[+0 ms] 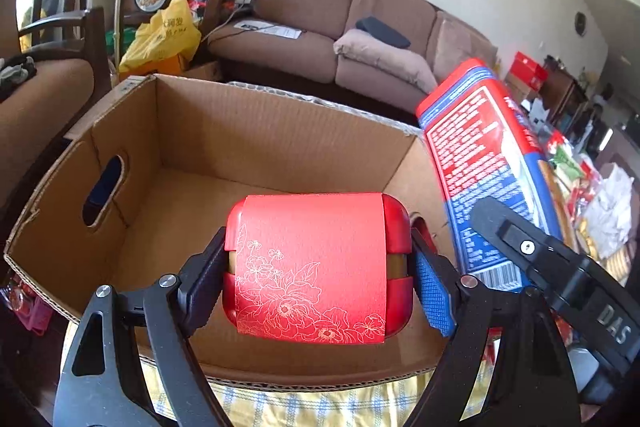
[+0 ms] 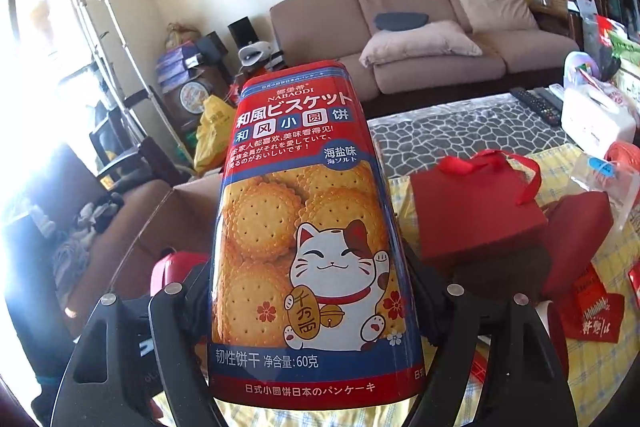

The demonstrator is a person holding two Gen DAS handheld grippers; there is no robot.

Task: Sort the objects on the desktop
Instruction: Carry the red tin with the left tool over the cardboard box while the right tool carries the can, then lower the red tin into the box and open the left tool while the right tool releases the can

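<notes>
The left gripper point(image 1: 318, 269) has its jaws pressed on both sides of a red box point(image 1: 316, 267) with a flower-patterned paper band, and it holds the box up inside the open cardboard box point(image 1: 224, 131), above its bare floor. The right gripper point(image 2: 310, 291) has its jaws tight on the sides of a tall biscuit tin point(image 2: 308, 227) with a cat and round biscuits on the front, held in the air just beside the cardboard box. On the worktop, on its yellow checked cloth point(image 2: 608, 367), sits a dark red gift box point(image 2: 476, 215) with a ribbon, well to the right of the tin.
</notes>
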